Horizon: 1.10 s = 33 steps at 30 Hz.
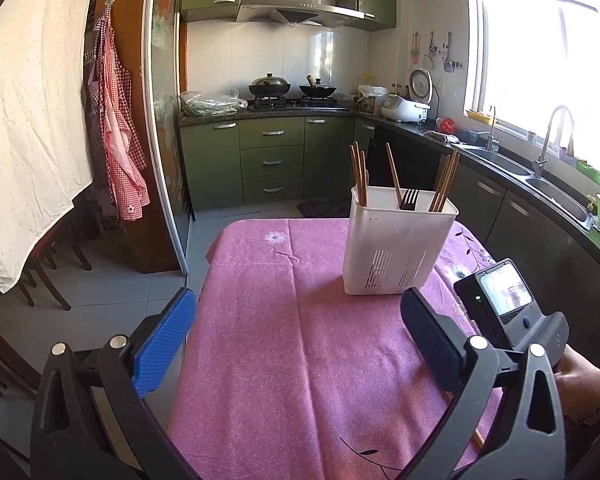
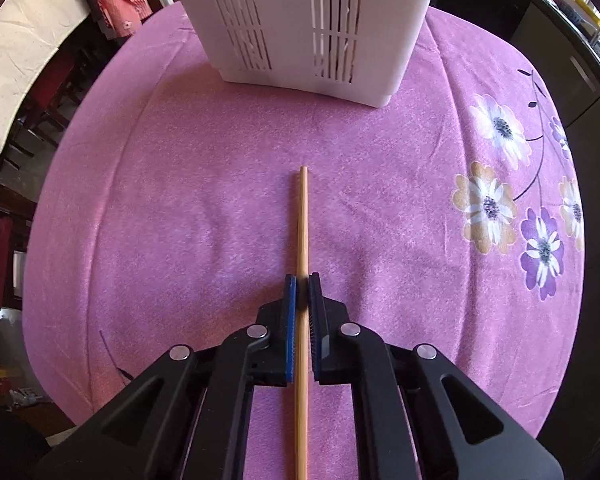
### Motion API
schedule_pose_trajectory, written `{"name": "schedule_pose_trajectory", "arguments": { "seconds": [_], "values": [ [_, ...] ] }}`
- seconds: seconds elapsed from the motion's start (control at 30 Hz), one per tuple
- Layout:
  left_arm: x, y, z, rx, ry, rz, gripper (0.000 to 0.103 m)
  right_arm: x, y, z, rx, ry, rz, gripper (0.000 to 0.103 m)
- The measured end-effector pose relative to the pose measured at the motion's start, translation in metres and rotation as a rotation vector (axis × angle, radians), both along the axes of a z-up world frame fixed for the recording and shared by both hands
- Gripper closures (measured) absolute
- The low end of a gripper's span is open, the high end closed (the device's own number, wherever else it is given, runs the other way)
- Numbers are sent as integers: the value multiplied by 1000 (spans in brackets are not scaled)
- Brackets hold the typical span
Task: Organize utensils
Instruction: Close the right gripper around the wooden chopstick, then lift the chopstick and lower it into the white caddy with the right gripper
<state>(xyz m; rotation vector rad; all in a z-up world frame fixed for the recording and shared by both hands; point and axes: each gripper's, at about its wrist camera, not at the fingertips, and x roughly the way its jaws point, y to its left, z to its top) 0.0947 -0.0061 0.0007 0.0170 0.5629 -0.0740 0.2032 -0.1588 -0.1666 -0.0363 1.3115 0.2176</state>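
Note:
A white slotted utensil holder (image 1: pixel 400 240) stands on the pink tablecloth (image 1: pixel 300 340), with several wooden chopsticks (image 1: pixel 360 176) and a dark fork (image 1: pixel 410 199) upright in it. My left gripper (image 1: pixel 300 332) hovers above the cloth in front of the holder, open and empty. In the right wrist view a single bamboo chopstick (image 2: pixel 302 216) lies flat on the cloth, pointing at the holder (image 2: pixel 300 28). My right gripper (image 2: pixel 302 280) points steeply down, shut on that chopstick partway along its length. The right gripper's body and the hand (image 1: pixel 580 376) on it show at the left wrist view's right edge.
The table's far edge (image 1: pixel 284 222) drops to a tiled floor. Green kitchen cabinets (image 1: pixel 272 160), a stove with two woks (image 1: pixel 292 90) and a sink counter (image 1: pixel 540 176) lie beyond. A white cloth (image 1: pixel 28 120) and a checked apron (image 1: pixel 116 128) hang on the left. Flower prints (image 2: pixel 496 208) mark the cloth's right side.

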Motion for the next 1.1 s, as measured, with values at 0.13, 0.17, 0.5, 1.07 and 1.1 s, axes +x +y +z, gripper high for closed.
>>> {"name": "schedule_pose_trajectory", "arguments": {
  "seconds": [0.13, 0.17, 0.5, 1.07, 1.1],
  "values": [
    [3, 4, 2, 2, -2, 11, 6, -23, -10, 54, 100, -201, 33, 96],
    [3, 6, 3, 1, -4, 17, 6, -33, -11, 73, 126, -269, 45, 96],
    [5, 15, 13, 7, -24, 65, 6, -60, -54, 233, 313, -697, 45, 96],
    [6, 13, 15, 24, -32, 67, 6, 29, -78, 301, 252, -811, -62, 96],
    [7, 13, 15, 23, -32, 65, 6, 35, -79, 295, 243, -797, -62, 96]
  ]
}}
